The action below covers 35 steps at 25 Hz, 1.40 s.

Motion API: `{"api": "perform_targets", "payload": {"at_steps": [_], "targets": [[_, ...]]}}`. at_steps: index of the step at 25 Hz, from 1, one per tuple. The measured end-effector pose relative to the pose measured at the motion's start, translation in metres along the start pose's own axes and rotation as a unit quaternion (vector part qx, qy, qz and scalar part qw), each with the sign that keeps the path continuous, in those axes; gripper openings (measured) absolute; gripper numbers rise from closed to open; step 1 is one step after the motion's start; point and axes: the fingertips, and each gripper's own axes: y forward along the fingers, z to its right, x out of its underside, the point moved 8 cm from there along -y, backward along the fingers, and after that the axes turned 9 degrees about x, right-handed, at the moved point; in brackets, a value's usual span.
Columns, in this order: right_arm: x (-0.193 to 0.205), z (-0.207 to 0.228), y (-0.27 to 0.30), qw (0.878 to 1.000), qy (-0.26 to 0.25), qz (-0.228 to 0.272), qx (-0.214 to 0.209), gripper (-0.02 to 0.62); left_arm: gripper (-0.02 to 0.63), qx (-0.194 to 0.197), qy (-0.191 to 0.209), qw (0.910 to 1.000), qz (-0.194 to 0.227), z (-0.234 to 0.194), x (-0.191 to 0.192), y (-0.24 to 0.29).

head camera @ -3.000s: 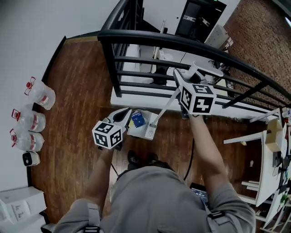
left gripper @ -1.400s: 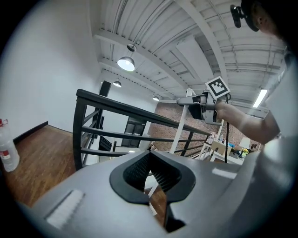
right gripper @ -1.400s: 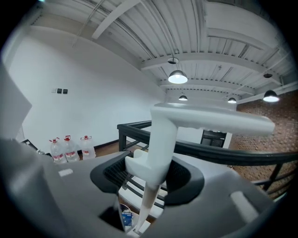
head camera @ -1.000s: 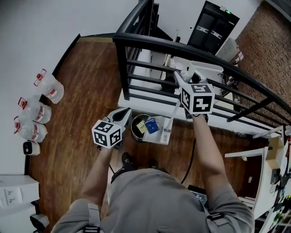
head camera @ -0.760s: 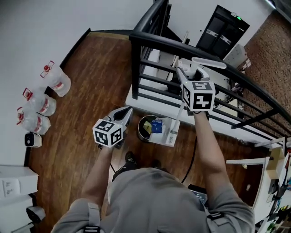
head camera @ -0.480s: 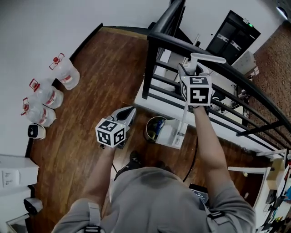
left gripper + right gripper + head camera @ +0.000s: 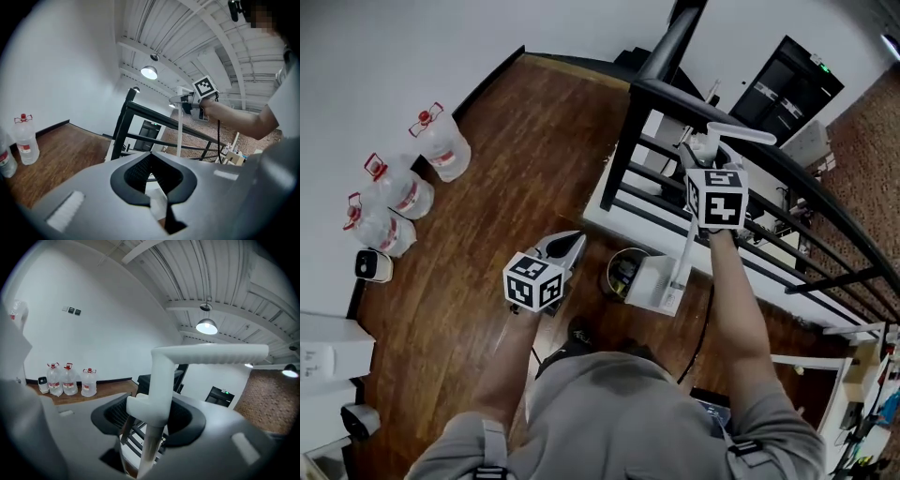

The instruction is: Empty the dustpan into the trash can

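Two tools: right gripper (image 7: 151, 414) clamps the white long-handled plastic dustpan (image 7: 652, 284), left gripper (image 7: 567, 246) closed empty; tip the pan's mouth squarely over the round metal trash can (image 7: 617, 272).

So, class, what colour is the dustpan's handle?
White. The handle shows best in the right gripper view.

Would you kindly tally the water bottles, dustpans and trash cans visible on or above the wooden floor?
water bottles: 3
dustpan: 1
trash can: 1
Total: 5
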Motion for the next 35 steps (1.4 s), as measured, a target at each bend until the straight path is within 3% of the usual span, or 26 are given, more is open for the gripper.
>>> {"api": "perform_targets", "payload": {"at_steps": [5,13,24,35], "targets": [[0.015,0.033,-0.031,0.999,0.033,0.002,0.018,0.204,-0.011,0.043,0.017,0.9988,-0.017,0.004,-0.003,0.032],[0.076,0.122,-0.107,0.996,0.086,0.012,0.027,0.204,-0.011,0.109,0.064,0.9912,-0.038,0.091,-0.013,0.111],[0.161,0.217,-0.203,0.985,0.17,0.017,0.035,0.204,-0.011,0.15,0.074,0.9834,-0.071,0.205,0.022,0.178],[0.191,0.301,-0.284,0.974,0.204,0.062,0.079,0.202,-0.011,0.147,0.086,0.9816,-0.086,0.271,0.047,0.206]]}}
